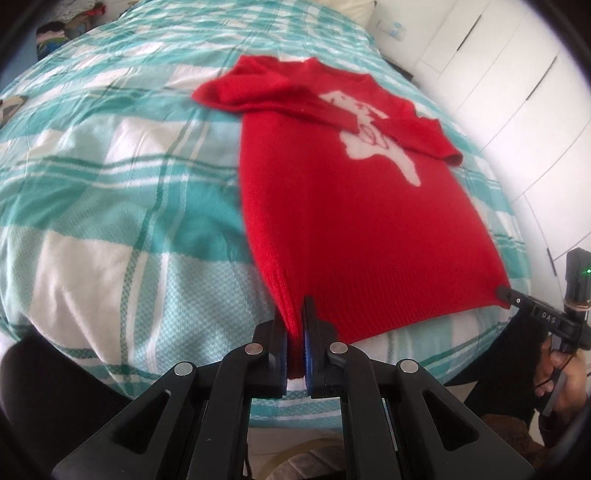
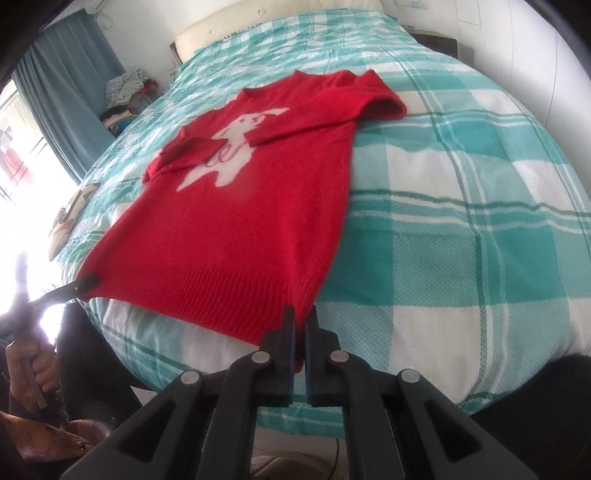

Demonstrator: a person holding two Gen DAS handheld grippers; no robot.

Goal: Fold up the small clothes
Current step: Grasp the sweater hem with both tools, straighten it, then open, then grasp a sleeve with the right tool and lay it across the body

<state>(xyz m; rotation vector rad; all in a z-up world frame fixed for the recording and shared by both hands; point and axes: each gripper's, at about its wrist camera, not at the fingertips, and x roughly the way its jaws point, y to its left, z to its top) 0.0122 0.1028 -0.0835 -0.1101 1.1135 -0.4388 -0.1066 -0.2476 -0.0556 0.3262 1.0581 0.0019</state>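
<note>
At the foot of the bed, I have my left claw (image 1: 295, 332) clenched on the left hem corner of the red sweater (image 1: 354, 206); red ribbing shows pinched between its blue pads. My right claw (image 2: 300, 332) bites the opposite hem corner, its fingers all but closed with knit between them, and from the left wrist camera its tip sits right at that corner.

The sweater lies face up on the teal-and-white checked bedspread (image 1: 122, 177), hem at the near edge of the mattress, collar farthest from me. Its long axis runs straight away from both claws, so the garment stretches ahead of each, not to either side. Neither claw is nearer the collar; both stand level along the ribbed hem, one at each end.

Midway up, both sleeves are folded inward across the chest, crossing over the white animal motif (image 2: 225, 151). Beyond that, the shoulders look bunched and a little uneven.

Judging by this, the side folds are done and the bottom-to-top fold is what remains: both corners would need to rise together and travel along that long axis toward the collar, kept level so the hem lands square.

Farther back, a pale headboard (image 2: 258, 29) closes the bed, with blue curtains (image 2: 70, 81) and a heap of other clothes (image 2: 125, 88) at the far left.
</note>
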